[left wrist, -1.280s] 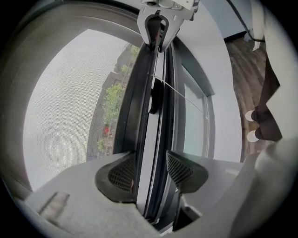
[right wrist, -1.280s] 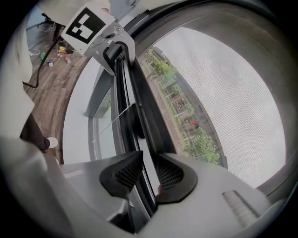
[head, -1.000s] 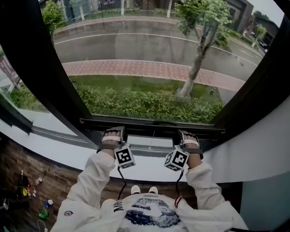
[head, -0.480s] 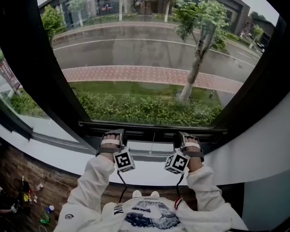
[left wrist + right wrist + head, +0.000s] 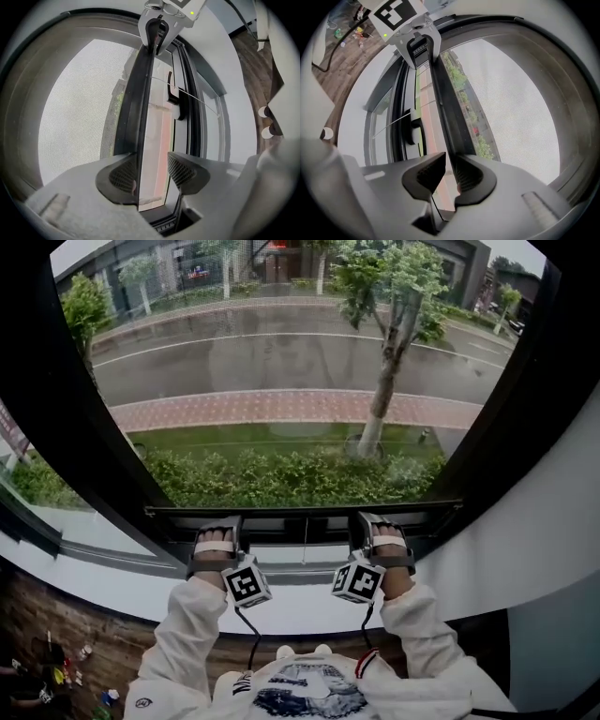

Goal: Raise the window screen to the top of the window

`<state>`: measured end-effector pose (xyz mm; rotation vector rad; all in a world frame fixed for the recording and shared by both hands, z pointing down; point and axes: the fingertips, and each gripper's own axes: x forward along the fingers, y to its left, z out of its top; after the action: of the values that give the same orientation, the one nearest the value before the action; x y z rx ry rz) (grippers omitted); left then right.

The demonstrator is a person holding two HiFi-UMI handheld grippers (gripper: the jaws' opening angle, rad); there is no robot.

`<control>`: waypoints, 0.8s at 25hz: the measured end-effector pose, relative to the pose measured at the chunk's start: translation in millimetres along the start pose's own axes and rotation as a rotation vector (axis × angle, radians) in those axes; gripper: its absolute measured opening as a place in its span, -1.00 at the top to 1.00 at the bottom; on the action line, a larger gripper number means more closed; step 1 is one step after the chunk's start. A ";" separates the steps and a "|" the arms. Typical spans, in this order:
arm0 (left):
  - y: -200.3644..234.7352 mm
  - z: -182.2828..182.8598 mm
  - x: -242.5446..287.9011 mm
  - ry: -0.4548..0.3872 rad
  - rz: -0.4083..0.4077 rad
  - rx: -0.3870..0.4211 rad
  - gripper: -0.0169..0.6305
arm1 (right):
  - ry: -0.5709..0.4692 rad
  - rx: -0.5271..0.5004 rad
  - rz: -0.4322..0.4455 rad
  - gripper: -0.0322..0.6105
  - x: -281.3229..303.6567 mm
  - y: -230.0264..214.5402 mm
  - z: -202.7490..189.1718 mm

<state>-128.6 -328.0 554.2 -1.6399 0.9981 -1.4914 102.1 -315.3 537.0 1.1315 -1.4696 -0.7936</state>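
Observation:
The window screen's dark bottom bar (image 5: 300,513) runs level across the window, with grey mesh (image 5: 79,108) above it. Both grippers hold onto this bar from the room side. My left gripper (image 5: 217,529) is at the bar's left part. In the left gripper view the bar (image 5: 140,117) lies against one pad (image 5: 123,176), while the other pad stands apart from it, so my left gripper (image 5: 152,176) is open. My right gripper (image 5: 377,524) is at the right part. Its jaws are closing, and my right gripper (image 5: 449,176) pinches the bar's thin edge (image 5: 445,117).
The black window frame (image 5: 84,456) surrounds the opening, and a white sill (image 5: 300,601) lies below the grippers. A dark latch (image 5: 174,96) and a thin cord sit on the lower frame. Street, hedge and a tree (image 5: 375,399) lie outside. Small things litter the floor (image 5: 37,690).
Both grippers have risen together with the screen's bottom bar. The strip of open window under the bar has widened, and the head view has tilted up a little.

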 end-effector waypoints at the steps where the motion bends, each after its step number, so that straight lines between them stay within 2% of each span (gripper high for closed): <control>1: 2.9 0.1 -1.0 -0.002 0.007 0.000 0.30 | -0.004 0.004 -0.011 0.69 -0.4 -3.1 1.1; 5: 22.4 1.0 -8.5 -0.013 0.057 0.001 0.30 | -0.024 0.014 -0.071 0.69 -5.0 -22.6 7.3; 12: 39.1 4.6 -15.8 -0.028 0.091 0.000 0.30 | -0.036 0.019 -0.113 0.70 -10.8 -41.5 11.7; 17: 43.7 4.5 -17.9 -0.035 0.086 -0.019 0.30 | -0.032 0.014 -0.135 0.75 -11.9 -47.8 13.3; 20: 49.6 5.3 -19.5 -0.038 0.114 -0.008 0.30 | -0.034 0.010 -0.161 0.75 -13.3 -53.8 14.4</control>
<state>-128.5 -333.7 501.0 -1.5842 1.0597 -1.3777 100.3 -321.8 480.2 1.2616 -1.4243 -0.9214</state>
